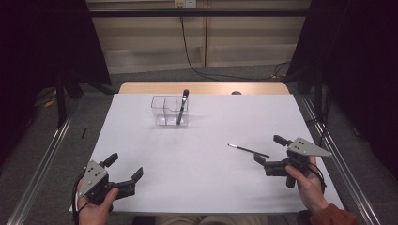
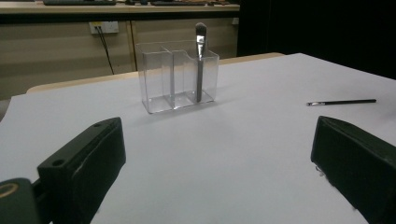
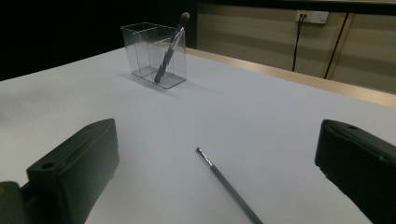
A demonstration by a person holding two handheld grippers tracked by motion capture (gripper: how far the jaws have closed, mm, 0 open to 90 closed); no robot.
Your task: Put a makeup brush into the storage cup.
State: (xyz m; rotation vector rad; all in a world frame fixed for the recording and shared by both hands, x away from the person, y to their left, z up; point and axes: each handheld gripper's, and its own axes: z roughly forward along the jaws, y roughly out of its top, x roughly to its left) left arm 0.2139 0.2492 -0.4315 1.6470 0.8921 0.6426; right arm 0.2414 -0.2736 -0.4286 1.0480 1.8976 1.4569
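A clear plastic organiser point(image 1: 169, 110) point(image 2: 177, 81) point(image 3: 152, 53) with several compartments stands at the far middle of the white table. A dark makeup brush point(image 1: 182, 107) point(image 2: 200, 60) point(image 3: 171, 46) leans upright in its right-hand compartment. A thin dark brush point(image 1: 248, 150) point(image 2: 342, 101) point(image 3: 229, 185) lies flat on the table at the right. My right gripper point(image 1: 268, 149) is open just right of this thin brush, its jaws wide apart and empty. Near the front left edge my left gripper point(image 1: 124, 167) is open and holds nothing.
The white table point(image 1: 202, 154) has a wooden strip along its far edge. Metal rails run down both sides of it. A black cable hangs down the back wall to the floor. Dark curtains stand at left and right.
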